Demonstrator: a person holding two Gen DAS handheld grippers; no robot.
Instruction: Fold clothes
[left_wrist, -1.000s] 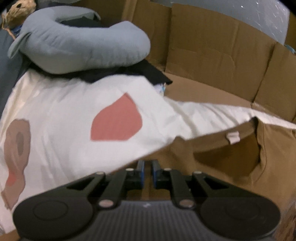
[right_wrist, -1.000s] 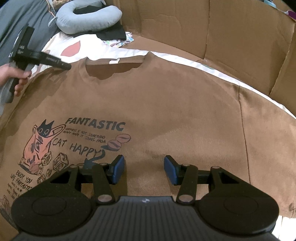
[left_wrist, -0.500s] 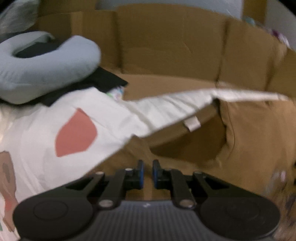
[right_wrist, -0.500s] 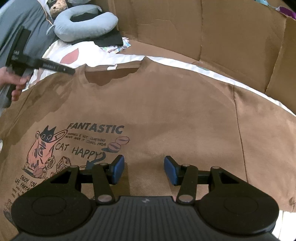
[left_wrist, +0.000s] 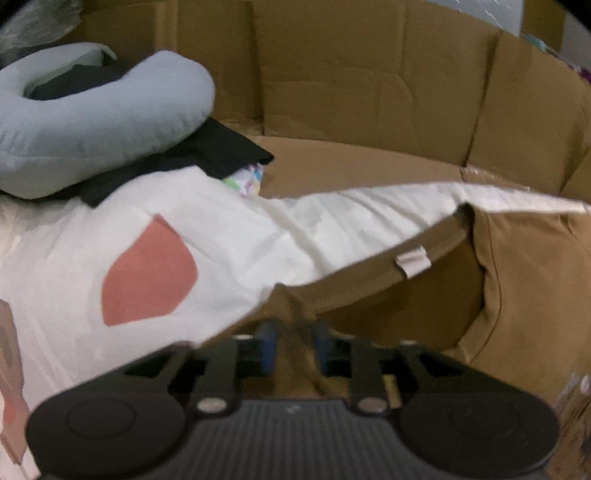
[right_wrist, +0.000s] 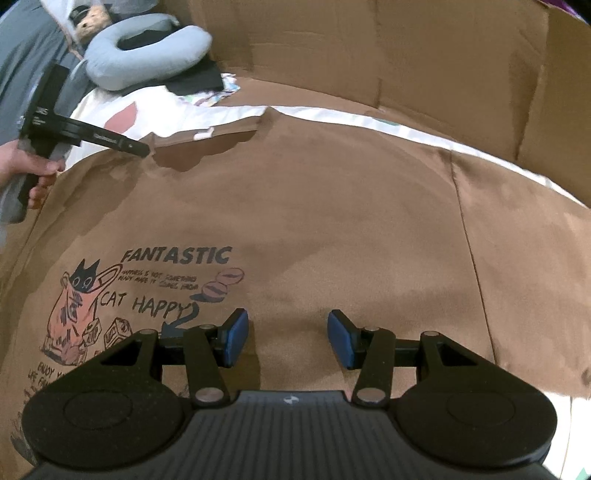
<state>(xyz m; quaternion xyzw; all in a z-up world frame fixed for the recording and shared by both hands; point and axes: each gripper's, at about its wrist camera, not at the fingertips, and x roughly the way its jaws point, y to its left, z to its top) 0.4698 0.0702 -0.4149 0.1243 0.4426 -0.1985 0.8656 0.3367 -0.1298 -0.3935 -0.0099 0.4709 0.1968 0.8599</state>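
Observation:
A brown T-shirt (right_wrist: 332, 221) with a cat print and "FANTASTIC" lies front up on a white sheet (left_wrist: 221, 240). Its collar with a white label (left_wrist: 412, 260) sits at the far left in the right wrist view. My left gripper (left_wrist: 293, 347) is at the shoulder edge beside the collar, its jaws opening with a ridge of brown cloth between the pads. In the right wrist view the left gripper (right_wrist: 142, 149) touches that same spot, held by a hand (right_wrist: 22, 166). My right gripper (right_wrist: 284, 339) hovers open over the chest, with nothing between its fingers.
Cardboard walls (right_wrist: 406, 48) ring the far side. A blue-grey neck pillow (left_wrist: 92, 122) lies on a black garment (left_wrist: 221, 147) at the far left, with a plush toy (right_wrist: 90, 20) behind it. The sheet carries pink patches (left_wrist: 147, 273).
The left gripper's jaws, nearly shut before, have parted over the brown cloth, and it has slid along the collar edge. The right gripper stays open in place.

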